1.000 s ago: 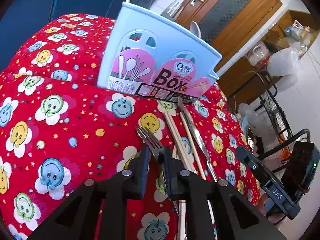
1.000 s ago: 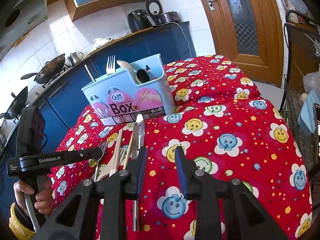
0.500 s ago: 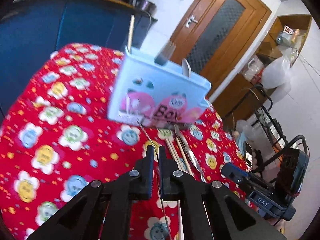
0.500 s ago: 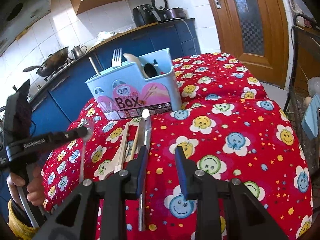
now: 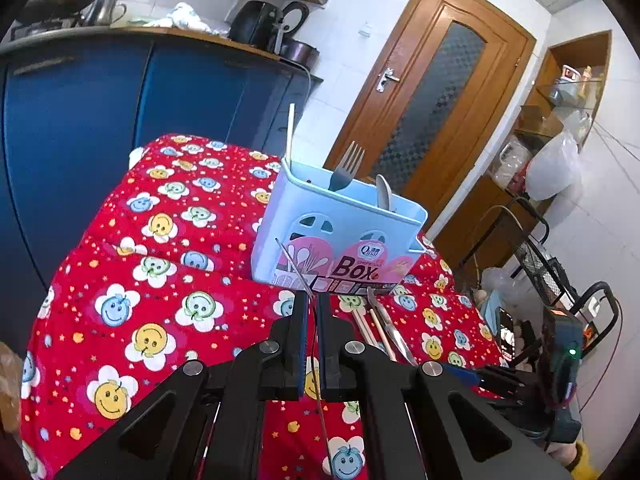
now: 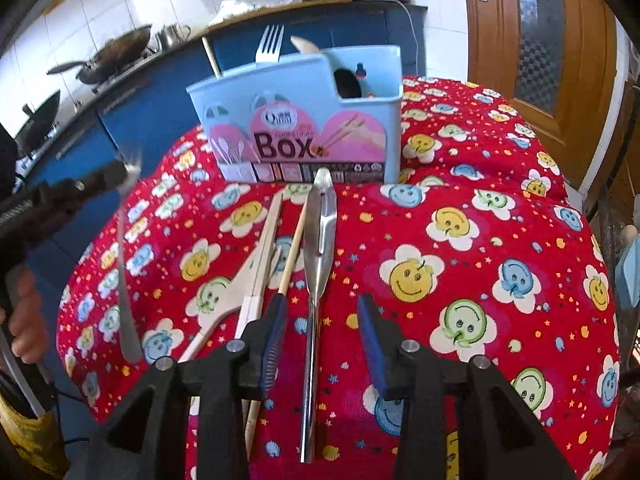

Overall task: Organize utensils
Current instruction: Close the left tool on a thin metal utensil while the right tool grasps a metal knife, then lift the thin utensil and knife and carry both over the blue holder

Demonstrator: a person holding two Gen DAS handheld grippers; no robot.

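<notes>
While the left gripper [image 5: 313, 312] is clamped on a metal fork [image 6: 127, 264] and holds it clear of the cloth, the sorting is in its carrying step: the fork hangs, handle down and blurred, at the left of the right wrist view, well short of the pale blue utensil box [image 6: 304, 120]. In the left wrist view the fork shows only edge-on as a thin strip between the pads. The box stands upright on the red smiley-patterned tablecloth [image 6: 480, 240] and already holds a chopstick, another fork and spoons. Just in front of it lie the wooden chopsticks [image 6: 266, 248] and, beside them to the right, a steel knife [image 6: 320, 248] whose tip nearly touches the box's base. Over that knife's handle the right gripper [image 6: 322, 332] is opening its jaws; the handle lies between them, but the pads do not press on it. I judge that the fork next has to be lifted above the box rim, tipped handle down and let go over the compartment with the other fork. The right gripper would need to sink and close on the knife handle.
</notes>
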